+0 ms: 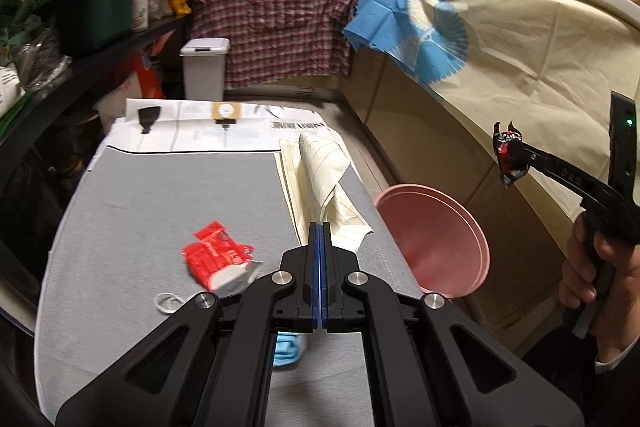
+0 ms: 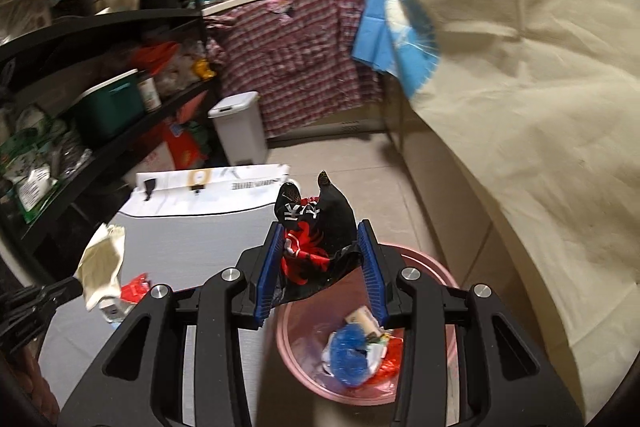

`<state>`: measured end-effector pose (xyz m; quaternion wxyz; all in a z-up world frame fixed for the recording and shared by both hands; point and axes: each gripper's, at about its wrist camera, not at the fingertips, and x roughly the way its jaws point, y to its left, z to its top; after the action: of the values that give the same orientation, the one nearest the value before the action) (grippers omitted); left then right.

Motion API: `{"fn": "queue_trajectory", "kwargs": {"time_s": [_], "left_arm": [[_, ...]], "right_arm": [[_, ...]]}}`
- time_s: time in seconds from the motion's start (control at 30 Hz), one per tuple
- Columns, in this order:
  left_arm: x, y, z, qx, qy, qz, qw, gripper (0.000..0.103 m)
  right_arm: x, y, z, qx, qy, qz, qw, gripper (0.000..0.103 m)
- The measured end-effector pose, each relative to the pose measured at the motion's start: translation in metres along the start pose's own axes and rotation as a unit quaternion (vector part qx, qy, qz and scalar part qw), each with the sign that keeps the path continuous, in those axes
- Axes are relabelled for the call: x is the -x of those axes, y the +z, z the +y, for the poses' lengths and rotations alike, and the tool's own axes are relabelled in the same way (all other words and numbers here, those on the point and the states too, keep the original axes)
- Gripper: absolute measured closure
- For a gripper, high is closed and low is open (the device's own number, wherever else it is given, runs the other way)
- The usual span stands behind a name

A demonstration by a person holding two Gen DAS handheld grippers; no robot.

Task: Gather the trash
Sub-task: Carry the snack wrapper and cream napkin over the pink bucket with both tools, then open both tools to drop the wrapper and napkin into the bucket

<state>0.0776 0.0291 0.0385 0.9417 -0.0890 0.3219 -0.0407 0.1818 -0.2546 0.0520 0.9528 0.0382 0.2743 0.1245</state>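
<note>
Black linkage arms of the left gripper (image 1: 320, 227) fill the foreground, its blue pads pressed flat together. In the right wrist view a cream lined paper (image 2: 102, 263) hangs from its tip. Just ahead and left of that tip, a crumpled red wrapper (image 1: 218, 255) lies on the grey tabletop (image 1: 160, 187). To its right, the right gripper (image 2: 322, 259), held in a person's hand (image 1: 592, 267), stands partly closed, clamping a crumpled black and red wrapper (image 2: 316, 227). Below those fingers sits a pink bin (image 2: 436, 267) with trash inside.
</note>
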Motion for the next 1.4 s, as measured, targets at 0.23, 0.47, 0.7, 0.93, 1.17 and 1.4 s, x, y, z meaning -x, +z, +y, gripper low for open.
{"fn": "queue_trajectory", "kwargs": {"time_s": [0.23, 0.47, 0.7, 0.93, 1.17, 1.4], "left_arm": [[-0.019, 0.009, -0.036, -0.032, -0.020, 0.003, 0.9993, 0.103], [-0.046, 0.019, -0.070, -0.032, -0.048, 0.008, 0.9983, 0.103], [-0.083, 0.019, -0.107, -0.053, -0.072, 0.026, 0.9957, 0.103], [-0.118, 0.011, -0.124, -0.063, -0.082, 0.049, 0.9934, 0.103], [-0.145, 0.006, -0.130, -0.063, -0.090, 0.074, 0.9912, 0.103], [-0.151, 0.008, -0.121, -0.051, -0.101, 0.098, 0.9888, 0.091]], "right_arm": [[-0.009, 0.000, -0.026, -0.021, -0.018, 0.005, 1.000, 0.064], [-0.032, -0.001, -0.053, -0.057, -0.028, 0.022, 0.998, 0.064], [-0.045, 0.000, -0.063, -0.071, -0.034, 0.025, 0.997, 0.064], [-0.056, -0.001, -0.068, -0.077, -0.037, 0.031, 0.996, 0.064], [-0.066, -0.002, -0.069, -0.074, -0.042, 0.036, 0.996, 0.064], [-0.079, -0.004, -0.070, -0.071, -0.054, 0.053, 0.995, 0.046]]}}
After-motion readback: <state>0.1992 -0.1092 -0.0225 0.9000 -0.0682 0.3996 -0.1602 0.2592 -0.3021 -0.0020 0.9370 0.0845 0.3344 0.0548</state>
